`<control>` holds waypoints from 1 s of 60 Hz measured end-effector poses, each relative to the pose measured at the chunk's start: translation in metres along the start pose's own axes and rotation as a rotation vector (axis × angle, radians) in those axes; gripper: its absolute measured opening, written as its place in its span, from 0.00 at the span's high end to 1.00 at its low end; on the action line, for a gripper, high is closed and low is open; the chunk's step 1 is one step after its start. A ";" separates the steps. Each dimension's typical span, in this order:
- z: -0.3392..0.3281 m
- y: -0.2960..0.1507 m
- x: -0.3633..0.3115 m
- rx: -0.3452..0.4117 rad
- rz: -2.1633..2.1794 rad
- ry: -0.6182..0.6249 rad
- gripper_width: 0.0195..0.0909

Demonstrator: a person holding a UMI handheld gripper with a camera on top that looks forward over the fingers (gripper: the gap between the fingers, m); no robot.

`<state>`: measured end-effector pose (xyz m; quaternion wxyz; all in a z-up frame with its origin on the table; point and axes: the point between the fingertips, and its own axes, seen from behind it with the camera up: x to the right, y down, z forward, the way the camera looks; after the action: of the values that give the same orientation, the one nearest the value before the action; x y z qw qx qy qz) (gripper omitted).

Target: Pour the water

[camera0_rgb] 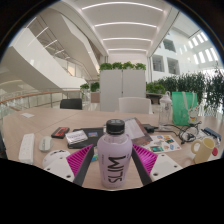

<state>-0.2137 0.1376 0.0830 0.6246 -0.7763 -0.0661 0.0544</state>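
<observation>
A pale lilac bottle (114, 160) with a white cap and dark "SLIM" lettering stands upright between my fingers. My gripper (115, 152) is shut on the bottle: the left pink pad (84, 161) and the right pink pad (146, 158) both press against its sides. The bottle's base is hidden low in the view, so I cannot see whether it rests on the wooden table (45, 122). Beyond it to the right stands a translucent green container (183, 107).
Clutter lies on the table past the bottle: a white cup (27, 147) on the left, flat boxes and papers (78, 136) in the middle, a round wooden object (203, 151) on the right. A black chair (70, 103) and white cabinets (123, 88) stand beyond.
</observation>
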 end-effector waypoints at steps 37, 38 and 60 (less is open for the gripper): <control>0.004 -0.077 0.051 0.019 0.421 -0.045 0.72; 0.002 -0.088 0.058 0.028 0.477 -0.059 0.72; -0.007 -0.094 0.258 0.047 1.829 -0.133 0.72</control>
<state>0.0384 0.1943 0.1757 0.3487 -0.5084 0.5393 0.5737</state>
